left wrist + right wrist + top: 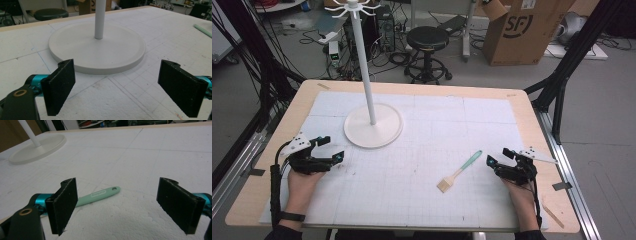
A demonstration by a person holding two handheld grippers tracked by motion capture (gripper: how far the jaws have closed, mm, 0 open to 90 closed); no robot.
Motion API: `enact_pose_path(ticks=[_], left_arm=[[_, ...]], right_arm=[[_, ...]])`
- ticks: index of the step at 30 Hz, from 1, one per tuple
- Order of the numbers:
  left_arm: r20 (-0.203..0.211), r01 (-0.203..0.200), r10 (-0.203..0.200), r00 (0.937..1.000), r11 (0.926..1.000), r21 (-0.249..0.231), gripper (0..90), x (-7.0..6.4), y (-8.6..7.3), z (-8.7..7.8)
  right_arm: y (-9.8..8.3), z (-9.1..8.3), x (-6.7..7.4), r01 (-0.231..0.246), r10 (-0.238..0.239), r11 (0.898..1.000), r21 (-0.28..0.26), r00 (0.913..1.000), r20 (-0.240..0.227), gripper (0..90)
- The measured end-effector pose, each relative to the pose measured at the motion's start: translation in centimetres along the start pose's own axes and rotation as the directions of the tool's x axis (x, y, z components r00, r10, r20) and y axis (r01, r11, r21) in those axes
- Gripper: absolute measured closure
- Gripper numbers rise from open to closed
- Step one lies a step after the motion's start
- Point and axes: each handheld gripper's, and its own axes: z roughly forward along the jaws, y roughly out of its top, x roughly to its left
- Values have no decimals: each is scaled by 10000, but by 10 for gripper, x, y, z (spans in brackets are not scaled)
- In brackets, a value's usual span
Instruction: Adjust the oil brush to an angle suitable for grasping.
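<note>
Reaching for the brush: the step in hand, as I judge it, is the pick-up of the small pastry brush with a mint-green plastic handle and pale bristles [459, 172], since it lies just beside the right gripper [498, 157].
Brush position: it lies flat on the white gridded foam mat [422, 165] that covers the worktop, toward the right edge and nearer the front edge than the back, on a diagonal, with the bristles toward the person and the handle's hanging hole [114, 188] at the far end.
Right gripper: jaws spread wide and empty, hovering low over the mat; in the right gripper view the green handle runs behind the left-hand jaw rather than between the two.
Left gripper [332, 148]: jaws spread wide, nothing between them, held near the front-left part of the worktop, just short of the round white base [97, 47] of the tall white hanging stand with hooks at its top [357, 7].
Alignment: the right gripper should shift sideways until the handle sits midway between the jaws, then turn so the pads cross the handle squarely (a slanted pinch would let it swivel).
Grip point: mid-handle seems best, clear of the bristles and leaving the hole free.
Descent: go low enough for the pads to straddle the thin handle without digging into the soft mat.
Likely risk: nudging the brush away with one jaw before closing.
</note>
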Motion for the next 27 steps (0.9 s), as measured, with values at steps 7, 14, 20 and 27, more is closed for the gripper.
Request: enact_pose_path(ticks=[7,14,20,27], left_arm=[[-62,141,-141,9999,9999,-26,150,1,0,0],[19,427,-427,9991,9989,-197,150,4,0,-2],[71,227,-224,9997,9990,-389,149,2,2,-4],[334,52,-20,9994,9954,-961,147,-5,7,-8]], right_arm=[[0,-1,-3,-237,238,9996,-120,9997,54,164],[1,-2,-6,-581,584,9979,-301,9983,73,165],[1,-4,-5,-229,241,9991,-364,9991,343,167],[1,-3,-6,-194,205,9992,-355,9993,301,168]])
